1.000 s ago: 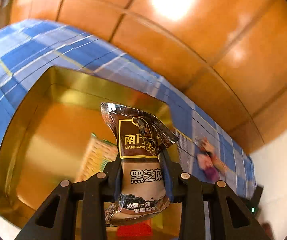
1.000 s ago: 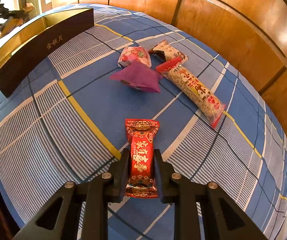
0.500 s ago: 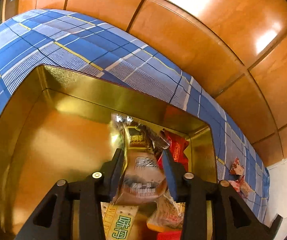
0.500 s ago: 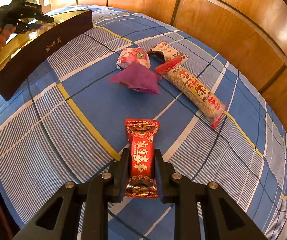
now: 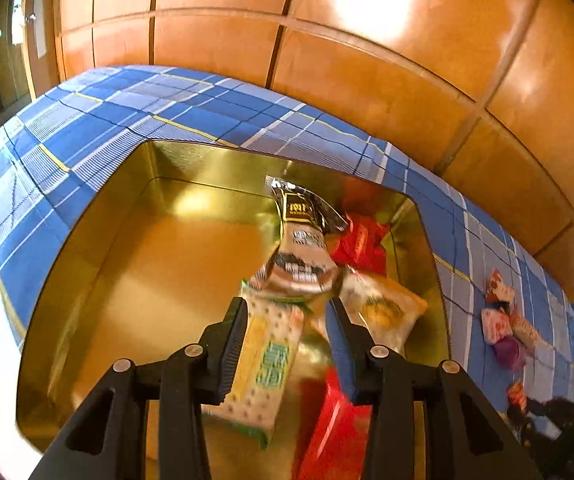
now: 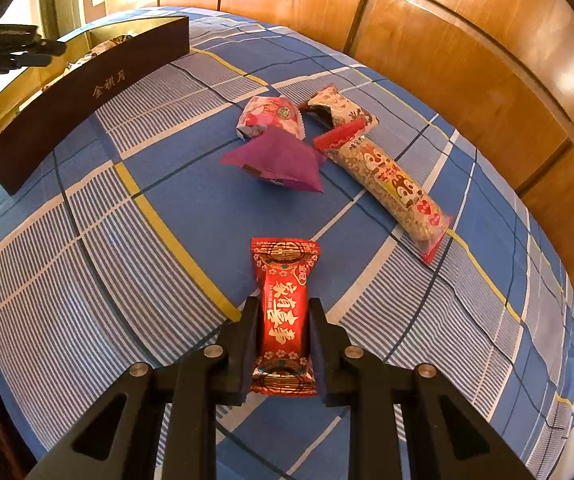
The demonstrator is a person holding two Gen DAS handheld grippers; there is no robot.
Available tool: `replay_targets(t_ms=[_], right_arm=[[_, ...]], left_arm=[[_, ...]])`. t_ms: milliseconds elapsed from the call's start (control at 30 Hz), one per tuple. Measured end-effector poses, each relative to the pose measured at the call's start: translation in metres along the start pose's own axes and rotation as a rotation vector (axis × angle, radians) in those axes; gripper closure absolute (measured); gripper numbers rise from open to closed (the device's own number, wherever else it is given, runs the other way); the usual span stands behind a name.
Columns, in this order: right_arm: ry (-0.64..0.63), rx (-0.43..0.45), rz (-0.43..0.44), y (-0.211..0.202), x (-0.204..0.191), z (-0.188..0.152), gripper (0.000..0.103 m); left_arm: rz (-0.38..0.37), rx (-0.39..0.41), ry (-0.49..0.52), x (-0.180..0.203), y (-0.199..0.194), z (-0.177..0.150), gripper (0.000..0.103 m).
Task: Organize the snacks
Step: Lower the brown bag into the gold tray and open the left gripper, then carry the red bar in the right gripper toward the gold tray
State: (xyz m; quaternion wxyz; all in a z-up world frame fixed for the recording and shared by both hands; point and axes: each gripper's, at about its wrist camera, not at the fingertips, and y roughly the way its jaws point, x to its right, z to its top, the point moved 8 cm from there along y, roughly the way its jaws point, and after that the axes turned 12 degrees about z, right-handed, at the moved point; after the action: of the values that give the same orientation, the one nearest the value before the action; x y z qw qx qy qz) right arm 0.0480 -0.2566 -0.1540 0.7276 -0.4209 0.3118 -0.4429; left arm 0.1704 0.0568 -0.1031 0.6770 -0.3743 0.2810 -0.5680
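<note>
My left gripper is open above the gold box. The brown sesame snack packet lies free just beyond the fingertips, on other packets in the box: a yellow-green cracker pack, an orange pack and red packs. My right gripper is shut on a red snack bar, held just above the blue checked cloth. Ahead of it lie a purple packet, a pink packet, a long peanut bar and a brown-white packet.
The box's dark outer wall stands at the far left in the right wrist view, with the left gripper above it. Wooden wall panels run behind the table. The loose snacks also show far right in the left wrist view.
My left gripper lowered into the gold box, opened and let go of the sesame packet, which now rests on the other snacks. The right gripper stays still, holding the red bar.
</note>
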Motion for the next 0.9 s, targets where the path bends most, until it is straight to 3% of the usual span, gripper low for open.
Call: replay_targets(t_ms=[400,900], right_arm=[[-0.010,0.002,-0.013,-0.001,-0.003,0.000,0.079],[-0.022,-0.002,-0.023,-0.001,-0.007,0.000,0.079]], left_arm=[[0.017,0.063,0.091,0.006,-0.037,-0.031,0.061],[0.017,0.051,0.097,0.004,-0.046,-0.051,0.057]])
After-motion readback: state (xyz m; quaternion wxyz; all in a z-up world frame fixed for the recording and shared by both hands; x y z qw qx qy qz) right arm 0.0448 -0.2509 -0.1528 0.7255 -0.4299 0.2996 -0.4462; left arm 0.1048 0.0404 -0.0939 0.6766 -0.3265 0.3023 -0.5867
